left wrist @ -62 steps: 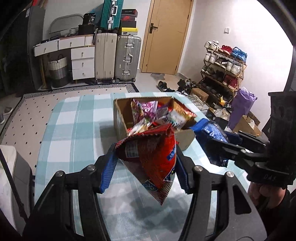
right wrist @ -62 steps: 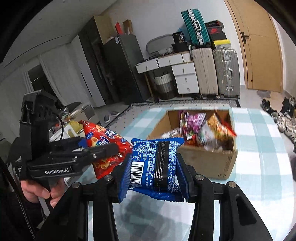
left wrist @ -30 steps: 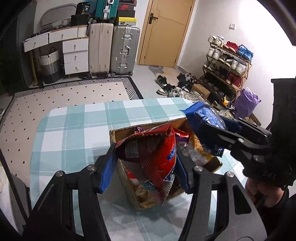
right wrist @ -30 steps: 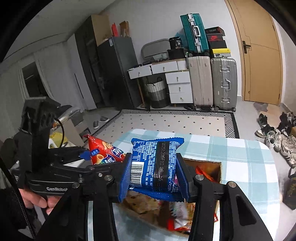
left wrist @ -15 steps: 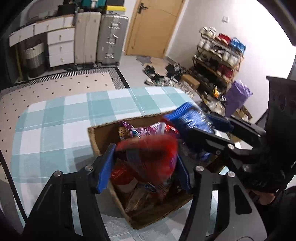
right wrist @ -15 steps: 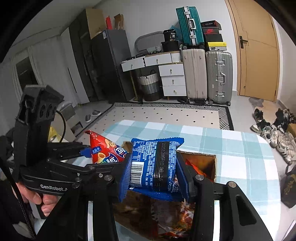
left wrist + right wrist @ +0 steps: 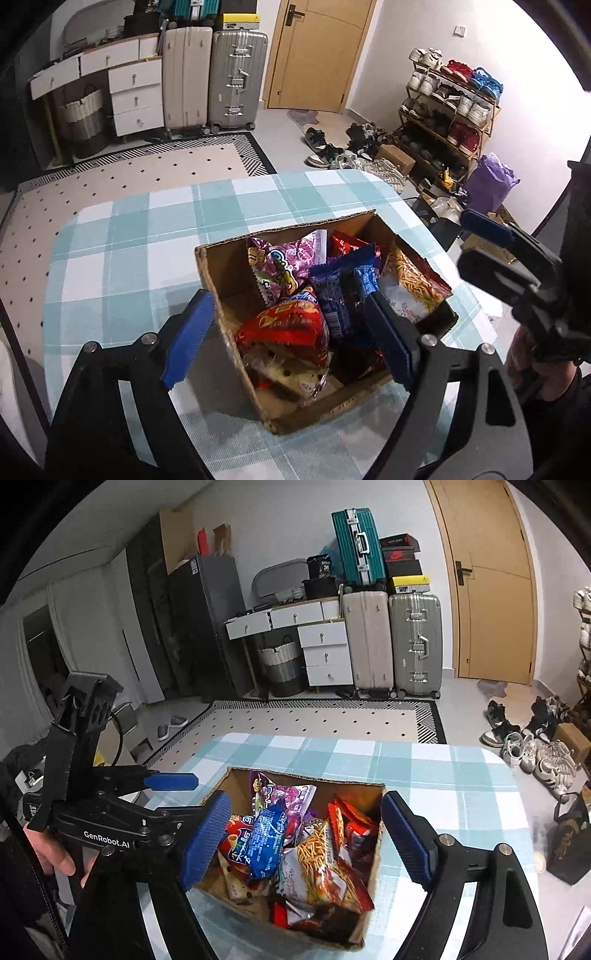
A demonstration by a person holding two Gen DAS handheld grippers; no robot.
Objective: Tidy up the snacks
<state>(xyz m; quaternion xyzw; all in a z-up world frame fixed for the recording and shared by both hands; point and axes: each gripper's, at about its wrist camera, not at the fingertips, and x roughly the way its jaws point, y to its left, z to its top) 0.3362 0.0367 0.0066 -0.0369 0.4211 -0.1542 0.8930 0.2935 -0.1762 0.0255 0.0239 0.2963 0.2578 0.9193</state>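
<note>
A cardboard box [image 7: 221, 295] full of snack packets sits on the checked tablecloth [image 7: 129, 240]. A red snack bag [image 7: 288, 325] and a blue packet [image 7: 340, 295] lie on top of the pile; in the right wrist view the blue packet [image 7: 266, 834] lies beside the red bag [image 7: 231, 840] in the box [image 7: 317, 781]. My left gripper [image 7: 291, 343] is open and empty just above the box. My right gripper [image 7: 306, 842] is open and empty above the box too.
The table's far edge and corners drop to a patterned rug [image 7: 129, 166]. Suitcases [image 7: 236, 77] and drawers stand against the far wall. A shoe rack [image 7: 450, 110] and loose shoes are at the right. A dark bag [image 7: 569, 838] stands by the table's right side.
Both grippers moved over the box and opened. The red bag dropped from the left gripper and the blue packet from the right gripper into the box.
</note>
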